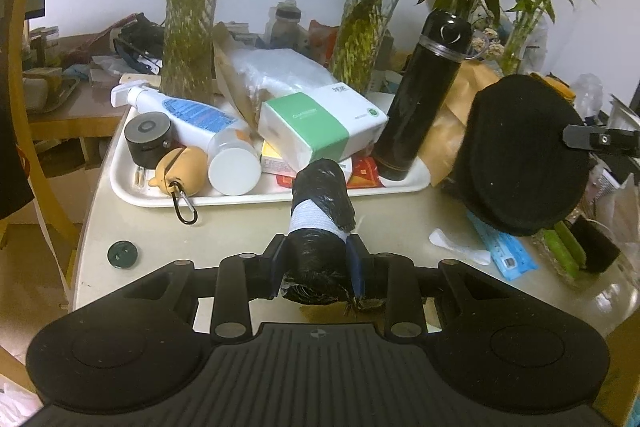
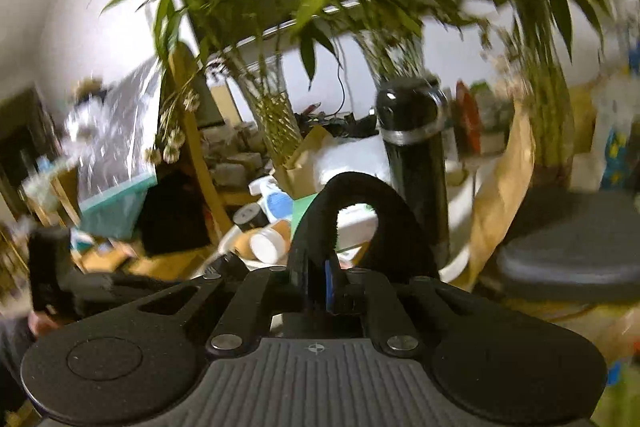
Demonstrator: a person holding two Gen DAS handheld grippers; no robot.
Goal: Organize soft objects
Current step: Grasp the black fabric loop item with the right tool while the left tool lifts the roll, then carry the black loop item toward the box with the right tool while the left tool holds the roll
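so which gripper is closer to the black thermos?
Right. The right gripper, shut on the black hat, sits just beside the black thermos; the left gripper, holding a black roll, is further back.

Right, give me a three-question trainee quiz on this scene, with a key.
1. True or false: the left gripper is shut on the black roll.
2. What does the right gripper pinch? A) black fabric item B) spray bottle C) tissue pack
3. Fill in: the black flask stands on the white ____.
Key: 1 true; 2 A; 3 tray.
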